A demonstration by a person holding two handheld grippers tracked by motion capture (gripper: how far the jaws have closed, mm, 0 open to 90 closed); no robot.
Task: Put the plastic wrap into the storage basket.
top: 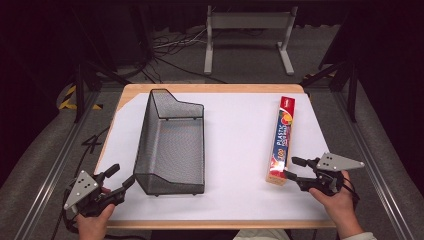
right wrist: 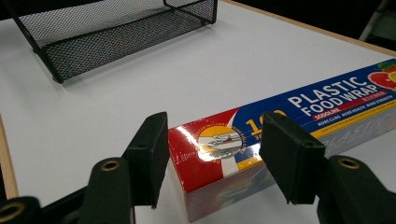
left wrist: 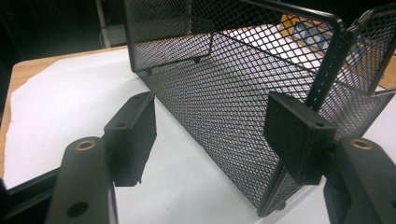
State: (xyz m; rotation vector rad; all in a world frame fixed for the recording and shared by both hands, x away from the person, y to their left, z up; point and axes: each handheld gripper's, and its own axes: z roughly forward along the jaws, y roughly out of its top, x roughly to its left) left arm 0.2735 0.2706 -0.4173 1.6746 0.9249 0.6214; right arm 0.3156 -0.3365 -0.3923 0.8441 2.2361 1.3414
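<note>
Step in hand: approach to grasp. The right tongs (right wrist: 212, 154) stand released, jaws straddling the near end of the plastic food wrap box (right wrist: 299, 116), pads not yet pressing. The box lies flat on the desk (top: 240, 135), right of the mesh basket (top: 172, 145), which holds nothing. The left tongs (left wrist: 215, 135), released, sit at the basket's near corner. Judged next: close squarely, lift level.

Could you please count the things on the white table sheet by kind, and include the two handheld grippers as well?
Black mesh basket: 1
Plastic food wrap box: 1
Handheld grippers: 2, the left gripper by the basket's near corner, the right gripper at the near end of the box
Total: 4
</note>
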